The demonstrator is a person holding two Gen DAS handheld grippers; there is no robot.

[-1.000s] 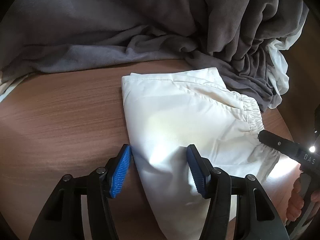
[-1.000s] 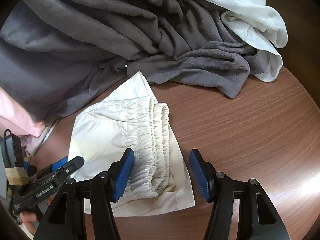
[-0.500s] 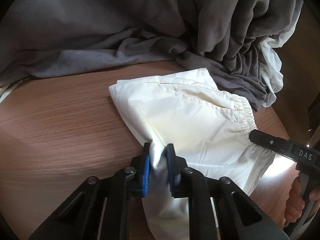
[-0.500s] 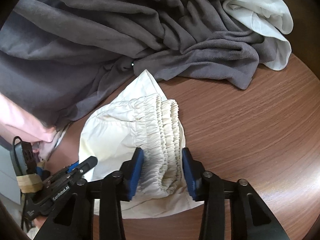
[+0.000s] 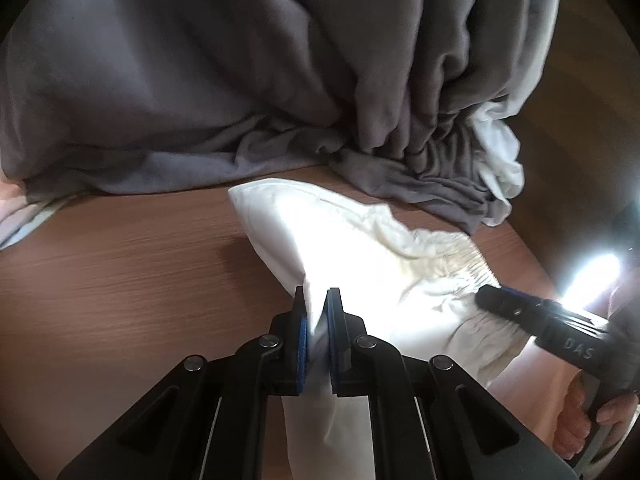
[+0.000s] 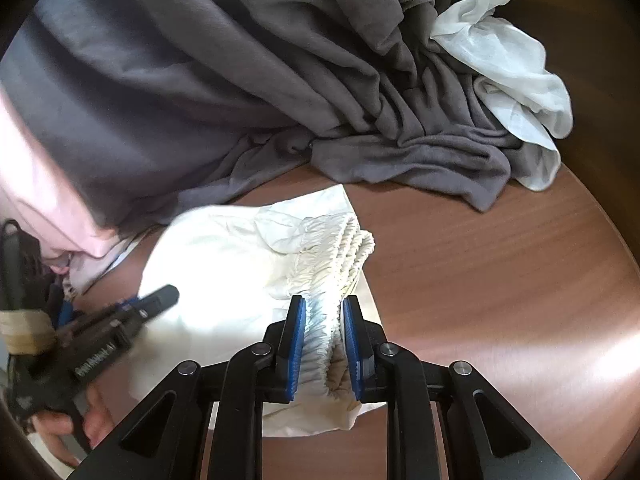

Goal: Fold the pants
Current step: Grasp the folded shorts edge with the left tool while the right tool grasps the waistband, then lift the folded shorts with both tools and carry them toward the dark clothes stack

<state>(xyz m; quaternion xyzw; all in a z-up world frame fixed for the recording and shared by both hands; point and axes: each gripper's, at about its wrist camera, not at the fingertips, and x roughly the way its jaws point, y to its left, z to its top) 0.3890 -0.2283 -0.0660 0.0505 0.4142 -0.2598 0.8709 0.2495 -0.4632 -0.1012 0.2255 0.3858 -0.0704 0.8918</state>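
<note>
My left gripper (image 5: 317, 300) is clamped on a folded side edge of the pants (image 5: 352, 256); white cloth is pinched between the blue pads (image 5: 303, 336) and hangs below them. My right gripper (image 6: 323, 312) is clamped on the gathered elastic waistband (image 6: 340, 248), with several ruched layers bunched between its pads (image 6: 297, 344).

Writing: in the left view, the side of my right gripper (image 5: 532, 316) carries the letters "DAS"; the rest of the word runs out of sight. In the right view, my left gripper (image 6: 120, 320) bears a white label along its body, but it is blurred and I cannot read it with certainty. A band of tan tape (image 6: 24, 330) wraps its rear.

The pants are cream-white, folded into a compact bundle, and lie on the brown wood-grain table (image 6: 500, 280). The waistband end is towards my right gripper; the smooth folded corner (image 5: 244, 196) points towards the far cloth. Strong glare washes out the middle of the fabric in both views.

Beyond the pants, a large grey cloth (image 5: 200, 80) is heaped along the far edge of the table, its folds touching or just overlapping the pants' far corner. A thin white cloth (image 6: 504, 56) lies tangled in the right end of the grey heap. At the far left of the right view, pale pink fabric (image 6: 36, 184) shows beside the grey cloth.
</note>
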